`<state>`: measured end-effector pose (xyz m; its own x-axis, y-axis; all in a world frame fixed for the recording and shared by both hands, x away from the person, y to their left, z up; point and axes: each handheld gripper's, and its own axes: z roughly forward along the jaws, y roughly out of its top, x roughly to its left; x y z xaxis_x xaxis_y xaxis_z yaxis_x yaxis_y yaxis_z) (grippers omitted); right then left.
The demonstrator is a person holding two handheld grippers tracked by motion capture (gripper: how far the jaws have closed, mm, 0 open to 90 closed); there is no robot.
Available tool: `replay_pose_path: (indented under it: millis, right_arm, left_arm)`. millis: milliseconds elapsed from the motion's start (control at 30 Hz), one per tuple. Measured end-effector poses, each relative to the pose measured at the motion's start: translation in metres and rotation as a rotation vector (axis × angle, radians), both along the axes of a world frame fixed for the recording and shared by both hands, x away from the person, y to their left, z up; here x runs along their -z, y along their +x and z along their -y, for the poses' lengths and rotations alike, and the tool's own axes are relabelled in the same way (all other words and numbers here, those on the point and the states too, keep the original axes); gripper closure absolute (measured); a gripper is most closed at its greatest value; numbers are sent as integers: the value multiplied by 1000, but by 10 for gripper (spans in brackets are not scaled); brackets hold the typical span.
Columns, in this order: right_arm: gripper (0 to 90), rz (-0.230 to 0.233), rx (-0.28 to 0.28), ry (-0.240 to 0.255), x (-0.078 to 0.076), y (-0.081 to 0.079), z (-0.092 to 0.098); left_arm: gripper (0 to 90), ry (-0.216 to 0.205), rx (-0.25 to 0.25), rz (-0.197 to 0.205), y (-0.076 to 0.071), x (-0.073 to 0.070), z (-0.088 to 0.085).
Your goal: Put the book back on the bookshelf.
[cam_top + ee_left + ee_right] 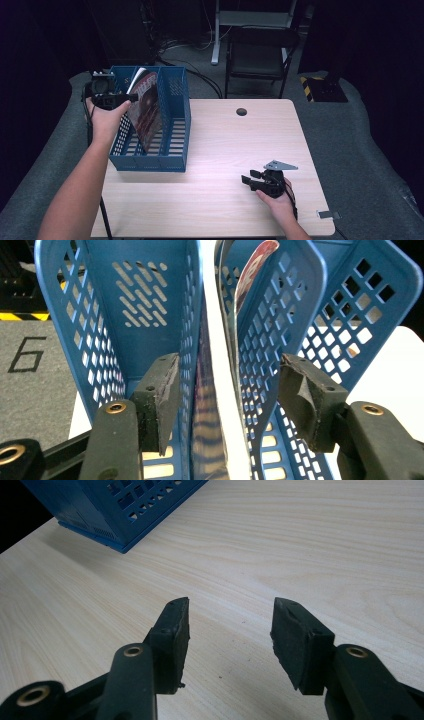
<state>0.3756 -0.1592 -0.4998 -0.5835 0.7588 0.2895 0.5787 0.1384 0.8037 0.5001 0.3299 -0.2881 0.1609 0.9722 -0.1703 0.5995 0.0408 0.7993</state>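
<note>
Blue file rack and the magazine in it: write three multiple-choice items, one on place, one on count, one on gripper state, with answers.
1. Where on the table does the file rack stand?
A. far right corner
B. left side
C. near right edge

2. How many slots does the file rack have?
A. three
B. five
C. one

3. How does the right gripper stand?
A. shut on the magazine
B. shut on the rack
C. open, nothing between its fingers

Answers:
1 B, since in the high view it sits by the table's left edge, where the left gripper is.
2 A, since two dividers part it into three, and the magazine leans in the middle one.
3 C, since the right gripper view has bare wood between its fingers.
</note>
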Motion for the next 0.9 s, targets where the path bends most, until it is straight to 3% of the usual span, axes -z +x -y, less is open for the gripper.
replay_pose_path:
  millis: [467, 900]
  right_arm:
    - [491, -14, 3, 4, 1, 0, 0]
    - [483, -16, -4, 9, 3, 5, 0]
  left_arm:
    - [421, 14, 15, 14, -6, -17, -1]
    - [420, 32, 81, 32, -18, -36, 5]
